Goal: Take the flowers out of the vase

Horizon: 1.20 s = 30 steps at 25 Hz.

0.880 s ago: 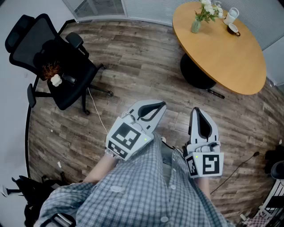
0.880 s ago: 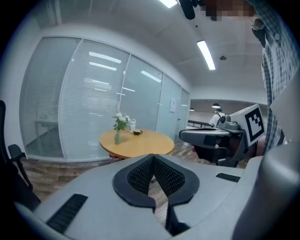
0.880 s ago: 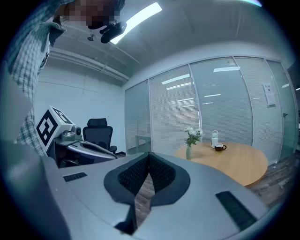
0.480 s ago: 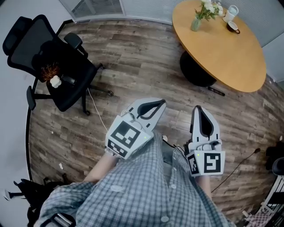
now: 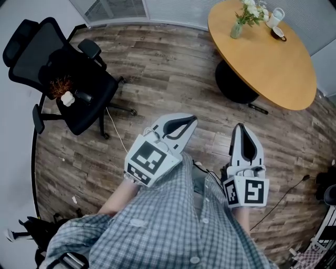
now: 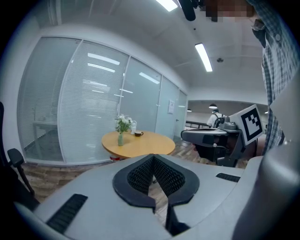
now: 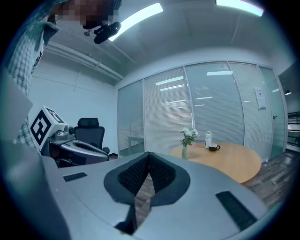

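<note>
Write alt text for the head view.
Left gripper and right gripper, both shut and empty, are held low over a wood floor. The vase of flowers stands on the round table far ahead; a black office chair is at left.

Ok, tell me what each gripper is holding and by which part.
Nothing. The left gripper and right gripper are both shut, empty; the flowers are in the vase on the table.

Small objects (image 5: 66,97) on the office chair (image 5: 31,47) are too small to identify.
</note>
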Tool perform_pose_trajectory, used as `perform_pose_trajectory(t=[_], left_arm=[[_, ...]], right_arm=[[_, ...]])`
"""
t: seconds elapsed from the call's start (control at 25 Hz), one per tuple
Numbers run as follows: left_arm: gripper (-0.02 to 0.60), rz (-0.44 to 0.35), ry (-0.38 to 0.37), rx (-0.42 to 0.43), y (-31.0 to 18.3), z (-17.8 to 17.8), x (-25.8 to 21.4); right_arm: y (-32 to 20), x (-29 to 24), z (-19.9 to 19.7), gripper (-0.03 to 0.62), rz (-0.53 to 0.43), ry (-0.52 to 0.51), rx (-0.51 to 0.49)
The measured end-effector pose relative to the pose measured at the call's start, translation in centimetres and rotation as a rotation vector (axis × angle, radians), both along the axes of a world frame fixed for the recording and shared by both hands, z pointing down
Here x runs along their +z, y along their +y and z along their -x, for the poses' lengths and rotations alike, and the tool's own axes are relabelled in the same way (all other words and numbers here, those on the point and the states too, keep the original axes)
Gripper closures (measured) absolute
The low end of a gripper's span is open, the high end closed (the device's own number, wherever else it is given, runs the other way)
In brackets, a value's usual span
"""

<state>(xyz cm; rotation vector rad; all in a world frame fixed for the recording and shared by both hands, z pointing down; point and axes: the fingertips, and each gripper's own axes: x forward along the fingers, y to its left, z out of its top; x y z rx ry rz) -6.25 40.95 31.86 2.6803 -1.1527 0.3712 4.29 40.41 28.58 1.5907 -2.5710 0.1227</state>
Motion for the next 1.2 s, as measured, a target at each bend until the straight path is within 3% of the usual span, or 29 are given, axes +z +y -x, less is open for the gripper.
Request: perform_pose_trajectory(t=[0.68,1.2], left_arm=[[0.575,-0.010,0.005,-0.008,-0.3,2.2,0.8],[0.574,-0.006,-0.010,-0.125,-5.7,3.1,0.9]], right_arm=[[0.8,0.9,1.1,0.585,0.002,0.020,0.040],[-5.7,1.8,1.2,0.585,0.019,0.001,-0.047]])
